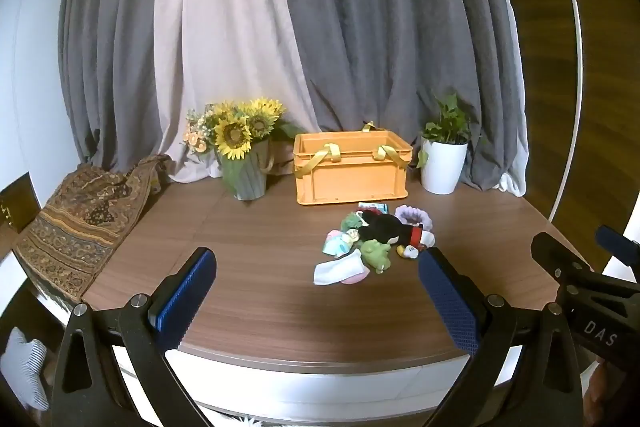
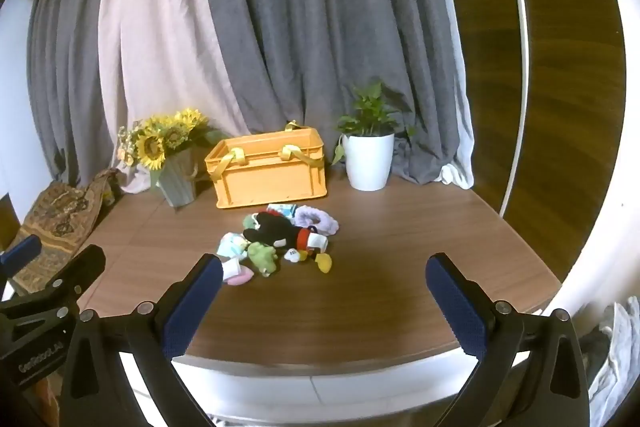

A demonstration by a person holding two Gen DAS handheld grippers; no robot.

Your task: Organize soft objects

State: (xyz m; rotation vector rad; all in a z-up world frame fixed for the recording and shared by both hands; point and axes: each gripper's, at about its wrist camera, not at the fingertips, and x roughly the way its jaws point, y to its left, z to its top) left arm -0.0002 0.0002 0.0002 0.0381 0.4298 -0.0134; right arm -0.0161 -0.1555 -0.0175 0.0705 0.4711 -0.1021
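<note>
A small heap of soft things lies mid-table: a black plush mouse in red shorts (image 1: 390,231) (image 2: 280,233), a green plush frog (image 1: 374,251) (image 2: 262,255), a white and pink sock (image 1: 338,269) (image 2: 236,273), pastel socks (image 1: 338,243) and a lilac scrunchie (image 1: 414,217) (image 2: 318,219). Behind the heap stands an orange crate (image 1: 352,169) (image 2: 268,173) with yellow straps. My left gripper (image 1: 318,259) hovers open over the near table edge, short of the heap. My right gripper (image 2: 324,265) is open too, nothing between its fingers.
A sunflower bouquet in a grey vase (image 1: 242,147) (image 2: 172,163) stands left of the crate, a white potted plant (image 1: 444,155) (image 2: 370,155) to its right. A patterned cloth (image 1: 80,223) drapes the table's left end. Grey and pale curtains hang behind.
</note>
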